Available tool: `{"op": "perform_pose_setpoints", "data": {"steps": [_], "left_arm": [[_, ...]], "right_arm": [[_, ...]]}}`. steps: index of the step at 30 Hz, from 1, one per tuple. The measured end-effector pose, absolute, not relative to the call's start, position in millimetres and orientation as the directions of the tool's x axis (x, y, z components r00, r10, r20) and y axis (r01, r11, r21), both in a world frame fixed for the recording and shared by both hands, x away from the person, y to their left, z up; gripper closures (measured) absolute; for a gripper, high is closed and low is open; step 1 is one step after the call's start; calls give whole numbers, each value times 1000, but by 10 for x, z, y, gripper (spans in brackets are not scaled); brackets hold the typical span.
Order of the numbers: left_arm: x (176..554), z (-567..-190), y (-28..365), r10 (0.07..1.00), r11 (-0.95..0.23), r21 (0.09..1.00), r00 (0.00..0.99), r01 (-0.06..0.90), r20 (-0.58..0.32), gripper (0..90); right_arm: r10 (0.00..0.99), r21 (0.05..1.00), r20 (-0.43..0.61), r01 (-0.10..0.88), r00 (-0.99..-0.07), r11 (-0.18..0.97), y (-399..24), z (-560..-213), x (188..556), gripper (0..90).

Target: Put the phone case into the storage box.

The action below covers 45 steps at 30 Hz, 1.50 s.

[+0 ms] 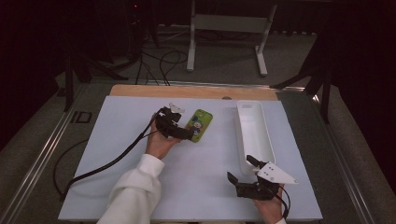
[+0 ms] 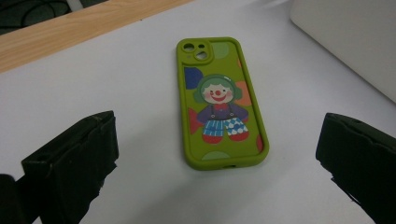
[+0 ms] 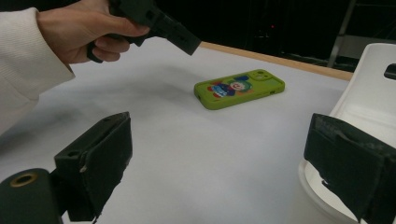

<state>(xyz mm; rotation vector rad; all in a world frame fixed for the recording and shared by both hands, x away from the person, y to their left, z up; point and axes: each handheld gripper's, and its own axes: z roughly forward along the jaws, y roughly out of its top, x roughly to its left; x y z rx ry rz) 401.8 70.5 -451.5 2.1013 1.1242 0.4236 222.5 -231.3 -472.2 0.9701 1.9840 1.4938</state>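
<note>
While the left gripper [image 1: 183, 133] hangs with fingers wide open just short of the green phone case [image 2: 217, 102], which lies flat on the white counter [image 1: 116, 140] showing a cartoon clown but no readable text, the right gripper [image 1: 243, 170] sits open near the white tray [image 1: 254, 135].

Floor: grey carpet [image 1: 224, 65], black cables [image 1: 161, 63] trailing.
Furniture: white metal table frame [image 1: 229, 28] behind; wooden-edged table [image 1: 140, 90], white top.
Light: dim, dark surroundings.
</note>
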Motion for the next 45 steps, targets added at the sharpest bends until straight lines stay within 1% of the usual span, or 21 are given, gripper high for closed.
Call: {"op": "perform_pose_setpoints", "data": {"steps": [10,13,17,19,22,45], "left_arm": [[4079,-4605,644,815,-379,694,576,612,-63,0],[4090,-4651,608,811,-393,684,582,615,-58,0],[4092,-4685,495,798,-444,664,602,601,-12,0],[4115,-4696,469,797,-431,664,603,611,-37,0],[4146,-4736,476,801,-423,656,596,625,-51,0],[4235,-4922,429,804,-416,635,590,651,-77,0]], "right_arm": [[767,954,45,255,-641,156,-2307,-4723,2224,77],[767,954,47,256,-640,154,-2306,-4721,2223,77],[767,955,48,255,-639,153,-2308,-4721,2223,77],[768,955,46,253,-639,153,-2310,-4719,2222,77],[768,956,46,251,-638,151,-2320,-4715,2218,77],[768,955,50,255,-638,150,-2315,-4720,2223,78]]}}
